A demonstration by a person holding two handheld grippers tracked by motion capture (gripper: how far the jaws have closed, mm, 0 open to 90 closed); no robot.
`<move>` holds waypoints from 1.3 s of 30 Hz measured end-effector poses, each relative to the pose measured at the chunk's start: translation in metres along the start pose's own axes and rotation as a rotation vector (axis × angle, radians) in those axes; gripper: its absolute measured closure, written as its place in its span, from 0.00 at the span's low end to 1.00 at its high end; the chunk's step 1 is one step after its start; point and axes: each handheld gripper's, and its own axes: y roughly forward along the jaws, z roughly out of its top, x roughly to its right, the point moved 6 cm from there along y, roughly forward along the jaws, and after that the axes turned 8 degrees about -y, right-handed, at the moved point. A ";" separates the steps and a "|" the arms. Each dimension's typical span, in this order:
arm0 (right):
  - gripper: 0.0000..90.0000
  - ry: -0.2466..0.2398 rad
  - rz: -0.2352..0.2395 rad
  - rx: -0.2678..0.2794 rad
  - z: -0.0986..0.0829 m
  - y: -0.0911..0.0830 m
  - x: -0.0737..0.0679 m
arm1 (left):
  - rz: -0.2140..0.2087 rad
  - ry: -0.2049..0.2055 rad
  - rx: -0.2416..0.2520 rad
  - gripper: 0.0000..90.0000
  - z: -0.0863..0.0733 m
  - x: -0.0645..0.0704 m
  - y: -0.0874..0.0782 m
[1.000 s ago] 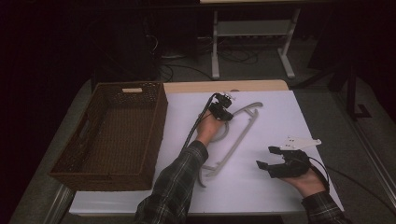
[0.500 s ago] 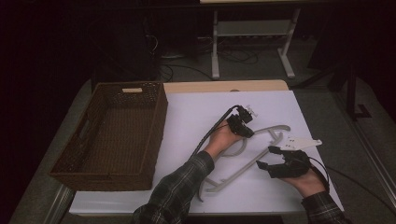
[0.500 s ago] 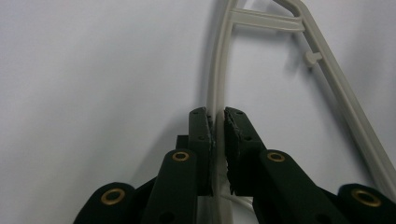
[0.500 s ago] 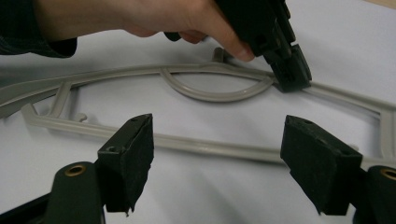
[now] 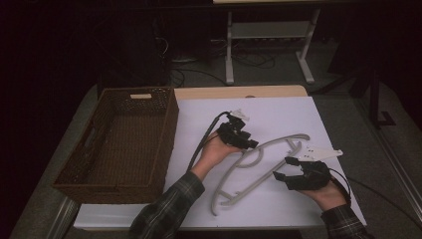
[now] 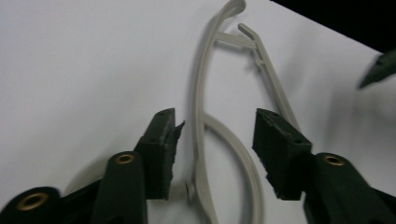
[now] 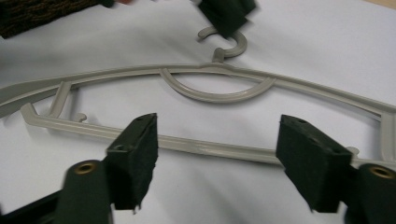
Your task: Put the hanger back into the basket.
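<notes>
A grey plastic hanger [image 5: 273,141] lies flat on the white table cover, running diagonally from near front centre to the right. My left gripper [image 5: 239,134] hovers over its hook end, jaws open. In the left gripper view [image 6: 217,126] one arm of the hanger [image 6: 198,93] passes between the spread jaws. My right gripper [image 5: 298,172] is open at the hanger's right end, held low by a hand. In the right gripper view [image 7: 219,135] the hanger's straight bar [image 7: 215,148] runs across between the jaws, and the left gripper [image 7: 229,14] sits above the hook [image 7: 236,46].
An empty brown wicker basket [image 5: 169,129] stands on the left of the table, beside the white cover [image 5: 278,112]. Beyond the table's far edge stand a metal frame [image 5: 268,30] and cables on a dark floor.
The hanger has slid right and nearer, toward my right gripper, along with my left gripper. In the last half second the left gripper drew back slightly left. The right gripper stayed put.
</notes>
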 end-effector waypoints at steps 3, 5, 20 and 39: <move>0.56 0.002 -0.010 0.006 0.000 0.000 -0.002 | 0.007 -0.013 0.021 0.46 -0.018 0.002 -0.022; 0.64 0.003 -0.021 -0.008 -0.002 0.003 -0.003 | 0.017 -0.021 0.027 0.44 -0.031 0.002 -0.032; 0.99 -0.005 0.016 -0.085 -0.009 0.036 -0.009 | 0.112 -0.064 0.066 0.23 -0.082 0.001 -0.057; 1.00 -0.015 0.024 -0.153 -0.020 0.054 -0.008 | 0.107 -0.043 0.034 0.21 -0.085 0.003 -0.046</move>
